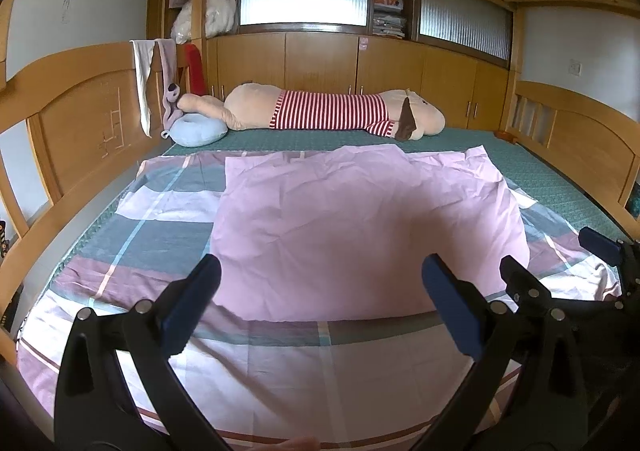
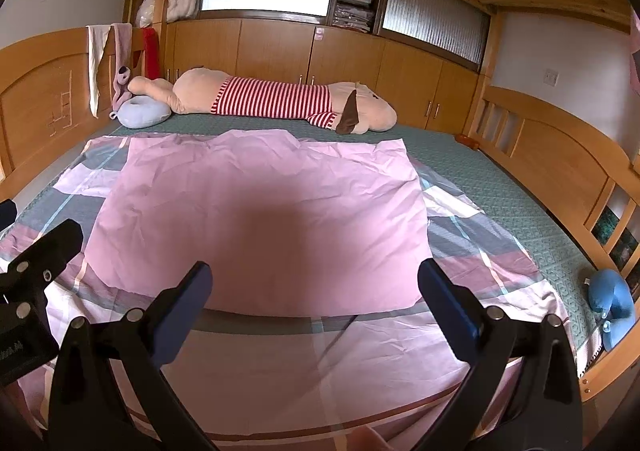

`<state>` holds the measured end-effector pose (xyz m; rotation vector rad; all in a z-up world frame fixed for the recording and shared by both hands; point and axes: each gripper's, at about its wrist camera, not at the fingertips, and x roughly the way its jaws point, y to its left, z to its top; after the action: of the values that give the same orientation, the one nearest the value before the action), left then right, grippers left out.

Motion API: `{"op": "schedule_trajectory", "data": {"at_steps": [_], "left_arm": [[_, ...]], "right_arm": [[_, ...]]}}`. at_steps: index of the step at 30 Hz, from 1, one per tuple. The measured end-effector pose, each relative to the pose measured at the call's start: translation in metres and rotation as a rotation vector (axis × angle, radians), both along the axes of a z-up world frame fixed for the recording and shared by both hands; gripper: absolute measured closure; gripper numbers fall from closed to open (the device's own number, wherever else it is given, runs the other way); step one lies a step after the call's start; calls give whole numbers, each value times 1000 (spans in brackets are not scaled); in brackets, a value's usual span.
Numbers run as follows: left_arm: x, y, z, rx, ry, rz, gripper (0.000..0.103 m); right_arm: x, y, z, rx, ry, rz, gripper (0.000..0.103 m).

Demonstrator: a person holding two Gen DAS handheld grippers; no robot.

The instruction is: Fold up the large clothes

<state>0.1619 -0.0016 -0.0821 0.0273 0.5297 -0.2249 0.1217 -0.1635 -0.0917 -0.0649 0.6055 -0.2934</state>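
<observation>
We hold two grippers above the near edge of the bed. Our left gripper (image 1: 320, 303) has its jaws spread wide with nothing between them, and our right gripper (image 2: 314, 303) is spread the same way, empty too. One large plaid sheet (image 1: 168, 247) lies flat on the green mattress (image 1: 560, 179), reaching from the near edge towards the middle. Its plain pink underside (image 1: 360, 219) is folded over on top, one rectangle covering the centre of the sheet, lightly creased. Along the far edge of the bed we count one long plush toy (image 1: 328, 111) in a red-striped shirt, and one pale blue neck pillow (image 1: 198, 131) at the far left corner. A second, darker blue neck pillow (image 2: 612, 299) sits at the near right corner, beside the wooden rail (image 2: 560, 171)
</observation>
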Motion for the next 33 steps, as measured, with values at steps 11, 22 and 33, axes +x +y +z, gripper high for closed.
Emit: {"op": "schedule_trajectory", "data": {"at_steps": [11, 22, 33], "left_arm": [[1, 1, -1, -15, 10, -7, 2], [5, 2, -4, -31, 43, -24, 2], [5, 0, -8, -16, 39, -24, 2]], "right_arm": [[-4, 3, 2, -24, -6, 12, 1], [-5, 5, 1, -38, -1, 21, 1], [-4, 2, -3, -31, 10, 26, 1]]}}
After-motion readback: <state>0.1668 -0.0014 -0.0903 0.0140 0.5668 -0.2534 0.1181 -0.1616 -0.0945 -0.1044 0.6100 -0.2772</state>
